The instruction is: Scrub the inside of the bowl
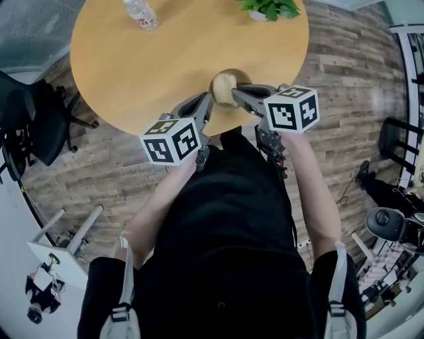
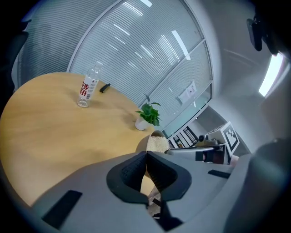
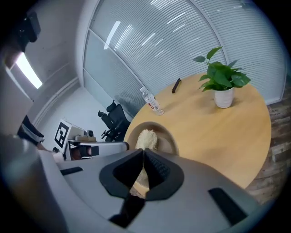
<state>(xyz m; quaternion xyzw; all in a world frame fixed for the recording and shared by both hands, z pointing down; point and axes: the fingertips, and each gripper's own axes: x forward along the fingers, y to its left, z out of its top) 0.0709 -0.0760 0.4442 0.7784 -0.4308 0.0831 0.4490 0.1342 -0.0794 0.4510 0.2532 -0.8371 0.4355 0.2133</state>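
A tan bowl (image 1: 233, 73) sits at the near edge of the round wooden table (image 1: 132, 73). A pale fibrous scrub pad (image 1: 223, 86) lies inside it. My left gripper (image 1: 208, 100) is at the bowl's left side, shut on the bowl's rim (image 2: 153, 135). In the left gripper view its jaws (image 2: 146, 155) meet with the thin rim between them. My right gripper (image 1: 236, 93) reaches in from the right and is shut on the scrub pad (image 3: 145, 139), which runs down between its jaws (image 3: 142, 154) over the bowl (image 3: 172, 142).
A water bottle (image 1: 141, 13) and a potted plant (image 1: 268, 8) stand at the table's far side, with a dark pen (image 3: 176, 85) near them. A black office chair (image 1: 33, 119) stands left of the table. The person's body is close against the table's near edge.
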